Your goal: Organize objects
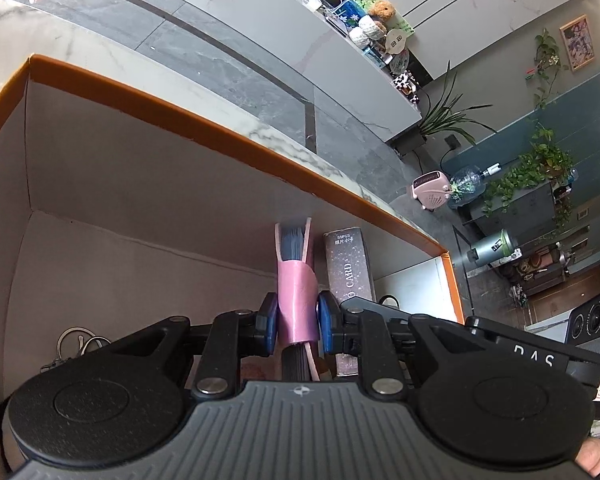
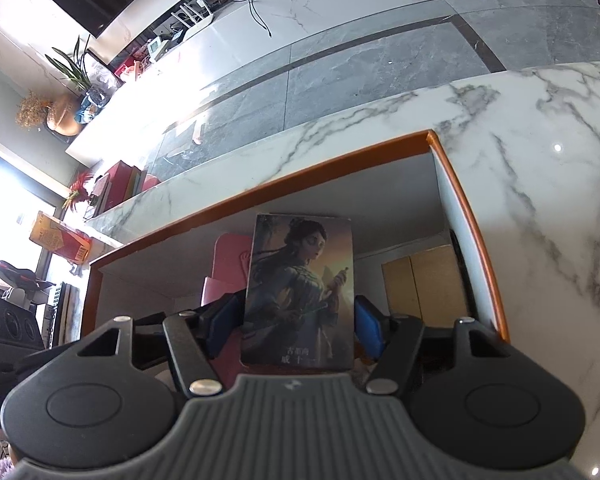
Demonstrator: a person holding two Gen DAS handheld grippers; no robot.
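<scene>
The blue fingers (image 1: 269, 322) of the left gripper (image 1: 298, 322) pinch a pink card holder (image 1: 296, 300) by its strap, one pad on each side, touching it. The holder stands on edge, its open end with grey-blue card sleeves pointing toward twelve o'clock. It sits inside an open box with an orange rim (image 1: 204, 120) and pale inner walls. Just beside the holder, at its three o'clock, a dark speckled card box (image 1: 348, 264) printed with "CARD" stands upright, apart from the holder by a narrow gap. At eight o'clock in the box lie metal key rings (image 1: 78, 342). A fingertip of the person's hand (image 1: 592, 458) shows at five o'clock.

In the right wrist view, the right gripper (image 2: 298, 330) has its blue fingers (image 2: 368, 328) spread either side of an illustrated card box (image 2: 300, 292) showing a painted figure in robes. The box stands upright between them; the right pad appears just clear of its edge, and the left pad's contact cannot be told. The pink holder (image 2: 230, 264) shows behind it at ten o'clock. The orange-rimmed box rests on a white marble table (image 2: 540, 140).
</scene>
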